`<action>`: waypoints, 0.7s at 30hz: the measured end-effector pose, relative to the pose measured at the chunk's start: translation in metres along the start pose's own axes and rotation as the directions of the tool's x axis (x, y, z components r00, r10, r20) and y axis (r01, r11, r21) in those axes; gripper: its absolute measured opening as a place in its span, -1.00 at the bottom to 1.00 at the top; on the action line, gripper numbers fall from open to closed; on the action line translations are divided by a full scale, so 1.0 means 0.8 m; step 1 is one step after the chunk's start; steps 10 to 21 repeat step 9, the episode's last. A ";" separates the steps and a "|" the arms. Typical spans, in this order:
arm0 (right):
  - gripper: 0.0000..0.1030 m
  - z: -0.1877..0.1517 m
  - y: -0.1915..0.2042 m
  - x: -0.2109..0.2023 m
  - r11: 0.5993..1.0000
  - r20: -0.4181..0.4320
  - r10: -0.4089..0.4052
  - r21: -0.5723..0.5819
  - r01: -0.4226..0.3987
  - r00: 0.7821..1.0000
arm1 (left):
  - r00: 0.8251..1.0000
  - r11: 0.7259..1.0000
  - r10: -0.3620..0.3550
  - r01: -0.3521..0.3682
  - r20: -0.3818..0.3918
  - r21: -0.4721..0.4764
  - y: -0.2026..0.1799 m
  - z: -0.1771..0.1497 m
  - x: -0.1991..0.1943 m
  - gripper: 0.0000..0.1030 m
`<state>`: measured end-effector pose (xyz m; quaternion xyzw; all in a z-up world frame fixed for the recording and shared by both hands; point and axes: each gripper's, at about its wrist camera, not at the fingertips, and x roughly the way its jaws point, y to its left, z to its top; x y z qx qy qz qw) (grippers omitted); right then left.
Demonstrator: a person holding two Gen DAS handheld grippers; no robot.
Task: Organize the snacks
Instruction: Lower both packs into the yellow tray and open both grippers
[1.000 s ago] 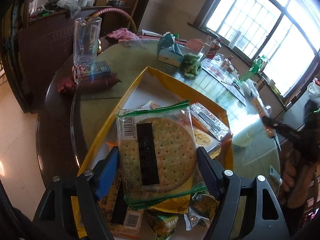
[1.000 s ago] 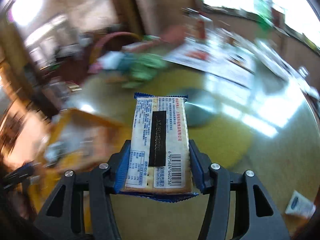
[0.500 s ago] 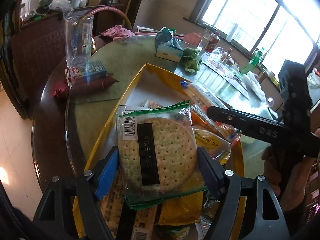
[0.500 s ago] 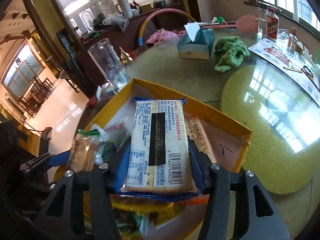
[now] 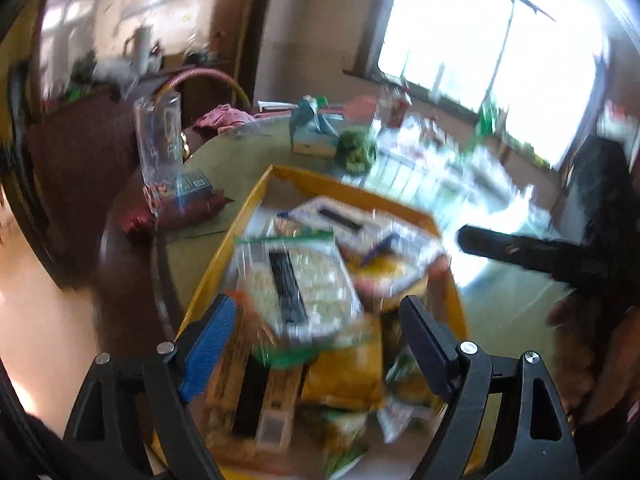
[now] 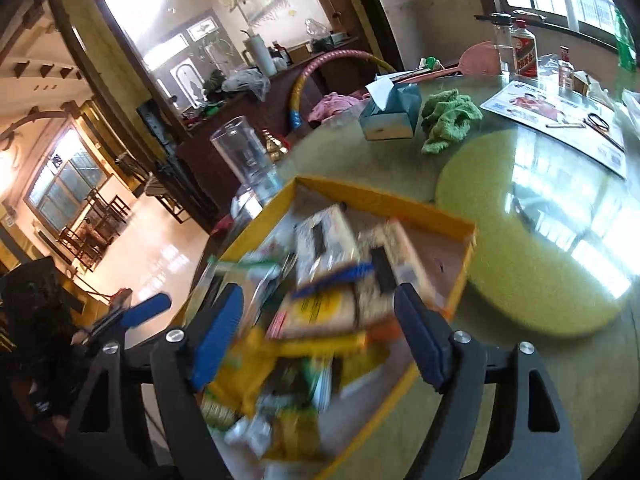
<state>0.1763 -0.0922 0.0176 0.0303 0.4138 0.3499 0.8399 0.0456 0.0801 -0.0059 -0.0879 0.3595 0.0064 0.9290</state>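
A yellow box [image 5: 352, 188] [image 6: 380, 196] on the round glass-topped table holds a heap of snack packs. My left gripper [image 5: 318, 312] hovers over its near end; its jaws are opening and touch nothing. The green-edged round cracker pack [image 5: 296, 288] lies loose on the heap below and beyond them, blurred. My right gripper [image 6: 318, 300] is over the same box, jaws opening and clear of everything. The blue-edged cracker pack [image 6: 324, 244] [image 5: 340, 220] rests on the pile past its fingertips. Each gripper shows in the other's view: right finger [image 5: 520, 252], left finger [image 6: 144, 308].
A tall clear glass [image 6: 244, 156] [image 5: 158, 136] stands just left of the box, with a red packet [image 5: 180, 208] at its foot. Behind the box are a tissue box [image 6: 392, 116] and a green cloth [image 6: 448, 116]. A round green mat [image 6: 540, 240] lies to the right.
Both grippers have opened and let go of their cracker packs, which now lie on the pile in the yellow box. The right gripper came over the box from the right.
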 end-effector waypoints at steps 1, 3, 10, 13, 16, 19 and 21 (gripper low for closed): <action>0.52 -0.011 0.004 -0.007 1.000 0.005 -0.001 -0.012 0.001 1.000 | 0.999 0.999 0.051 -0.051 -0.018 0.017 -0.005 -0.005 0.000 0.63; 0.52 -0.032 0.010 -0.019 1.000 0.007 0.008 -0.014 -0.007 1.000 | 0.994 0.993 0.113 -0.113 0.002 0.028 -0.011 -0.013 -0.007 0.63; 0.52 -0.062 0.024 -0.030 0.998 -0.002 0.068 -0.006 -0.068 0.998 | 0.989 0.989 0.145 -0.142 0.043 -0.051 -0.001 -0.026 -0.031 0.63; 0.52 -0.062 0.024 -0.030 0.998 -0.002 0.068 -0.006 -0.068 0.998 | 0.989 0.989 0.145 -0.142 0.043 -0.051 -0.001 -0.026 -0.031 0.63; 0.52 -0.062 0.024 -0.030 0.998 -0.002 0.068 -0.006 -0.068 0.998 | 0.989 0.989 0.145 -0.142 0.043 -0.051 -0.001 -0.026 -0.031 0.63; 0.52 -0.062 0.024 -0.030 0.998 -0.002 0.068 -0.006 -0.068 0.998 | 0.989 0.989 0.145 -0.142 0.043 -0.051 -0.001 -0.026 -0.031 0.63; 0.52 -0.062 0.024 -0.030 0.998 -0.002 0.068 -0.006 -0.068 0.998 | 0.989 0.989 0.145 -0.142 0.043 -0.051 -0.001 -0.026 -0.031 0.63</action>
